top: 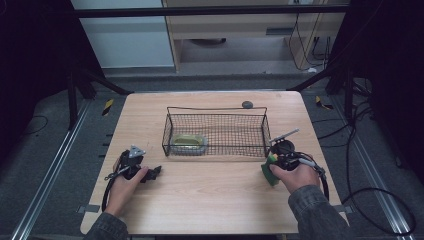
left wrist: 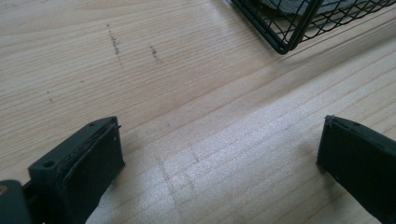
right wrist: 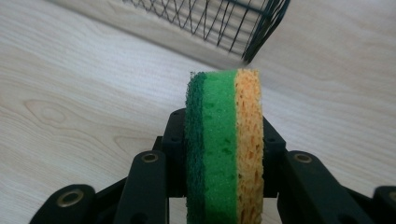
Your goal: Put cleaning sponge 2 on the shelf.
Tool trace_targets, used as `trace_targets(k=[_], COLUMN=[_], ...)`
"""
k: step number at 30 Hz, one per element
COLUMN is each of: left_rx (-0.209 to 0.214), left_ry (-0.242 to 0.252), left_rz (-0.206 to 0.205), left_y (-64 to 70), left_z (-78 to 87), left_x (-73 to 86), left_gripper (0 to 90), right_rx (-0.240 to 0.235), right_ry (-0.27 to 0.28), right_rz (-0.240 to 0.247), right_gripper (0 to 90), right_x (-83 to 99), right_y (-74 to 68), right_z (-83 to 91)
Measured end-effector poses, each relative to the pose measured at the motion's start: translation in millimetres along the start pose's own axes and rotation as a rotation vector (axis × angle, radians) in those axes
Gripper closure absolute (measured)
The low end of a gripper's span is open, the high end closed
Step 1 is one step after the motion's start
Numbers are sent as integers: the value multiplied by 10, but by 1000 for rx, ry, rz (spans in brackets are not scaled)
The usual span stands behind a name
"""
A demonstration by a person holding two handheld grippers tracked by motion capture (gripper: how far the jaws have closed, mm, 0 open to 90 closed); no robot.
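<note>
A green and yellow sponge (right wrist: pixel 224 140) stands on edge between the jaws of my right gripper (right wrist: pixel 224 154), which is shut on it. From above, that sponge (top: pixel 270 172) and right gripper (top: pixel 276 165) sit near the right end of a black wire basket (top: pixel 215 112). A second yellow-green sponge (top: pixel 188 143) lies inside the basket at its left end. My left gripper (top: pixel 152 173) rests on the table left of the basket, its jaws wide apart over bare wood (left wrist: pixel 219 140), holding nothing.
A small dark round object (top: pixel 247 104) lies on the wooden table (top: pixel 210 200) behind the basket. A corner of the basket (left wrist: pixel 285 28) shows ahead of the left gripper. Cables trail over the floor to the right of the table.
</note>
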State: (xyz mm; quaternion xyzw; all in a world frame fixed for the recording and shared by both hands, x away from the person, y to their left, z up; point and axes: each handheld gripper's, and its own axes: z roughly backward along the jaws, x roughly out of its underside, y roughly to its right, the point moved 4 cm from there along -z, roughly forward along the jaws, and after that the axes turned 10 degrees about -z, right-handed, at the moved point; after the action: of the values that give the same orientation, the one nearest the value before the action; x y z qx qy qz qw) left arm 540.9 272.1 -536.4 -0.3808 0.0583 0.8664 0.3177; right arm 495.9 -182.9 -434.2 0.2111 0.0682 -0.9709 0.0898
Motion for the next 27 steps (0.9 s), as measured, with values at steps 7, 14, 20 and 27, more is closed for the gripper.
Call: trace_targets(k=[7,14,20,27], left_rx=[0,-1,-6,-5], left_ry=[0,1,3,3], left_rz=[0,2,4,3], left_y=[0,2,3,2], left_z=[-1,-2,-5,-5], left_x=[-1,-2,-6,-6], left_gripper=[0,0,0,0], right_rx=[-20,-32,-13,4], right_ry=[87,142,158,194], right_rz=[5,15,26,39], right_gripper=[648,648,648,649], right_x=[-181,-401,-570,-770], right_y=[80,188,277,323], right_z=[295,534,647,769])
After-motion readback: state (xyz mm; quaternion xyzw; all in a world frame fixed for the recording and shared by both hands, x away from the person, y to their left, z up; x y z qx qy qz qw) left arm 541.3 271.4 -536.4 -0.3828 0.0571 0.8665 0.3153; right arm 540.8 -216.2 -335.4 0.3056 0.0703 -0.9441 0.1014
